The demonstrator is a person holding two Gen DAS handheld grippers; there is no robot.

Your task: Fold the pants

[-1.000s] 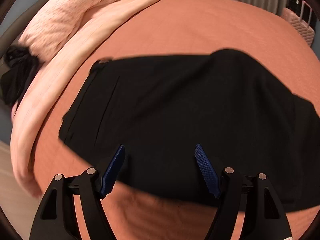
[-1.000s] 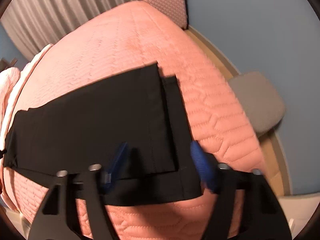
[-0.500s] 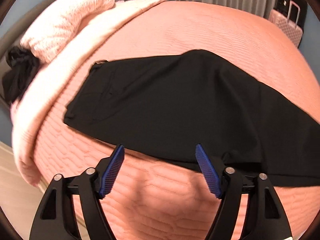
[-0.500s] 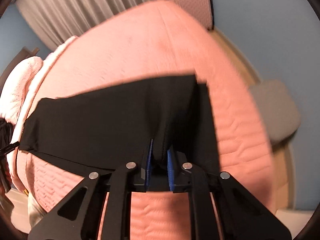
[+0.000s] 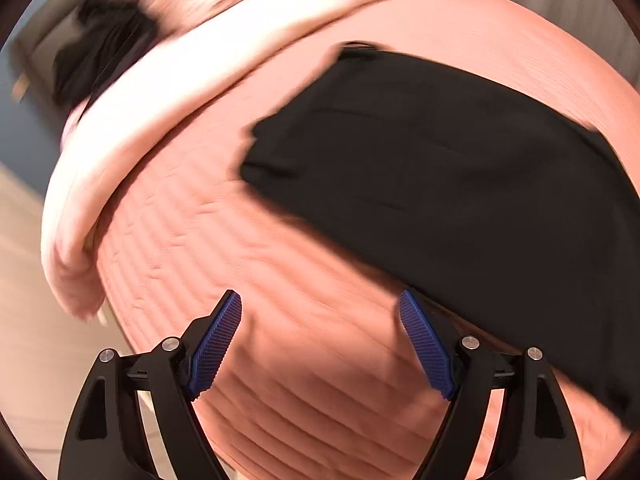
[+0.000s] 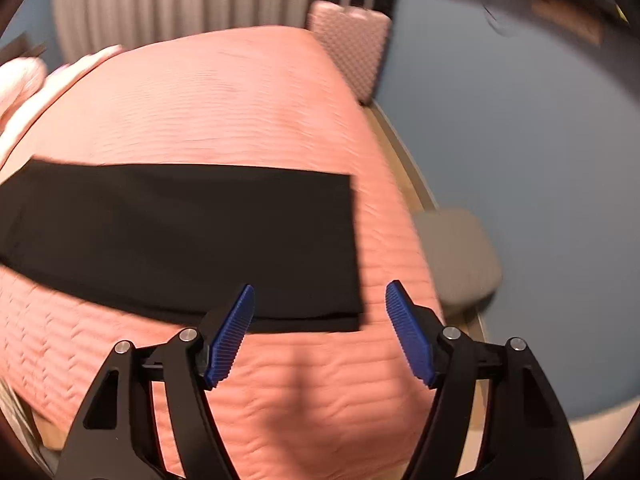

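- Right gripper point(image 6: 320, 332) fingers have just been opening; they now stand spread over the bedspread point(image 6: 240, 112), nothing between them.
- Left gripper point(image 5: 320, 340) fingers are spread too, empty.
- Pants point(image 6: 180, 236) lie flat on the bedspread, one hem corner near the right gripper.
- Pale blanket point(image 5: 160, 92) lies beside the waistband end.

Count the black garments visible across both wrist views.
2. The black pants lie flat on the pink bedspread. A second, bunched black garment sits at the bed's head beside the pale blanket, blurred. More may be hidden out of view.
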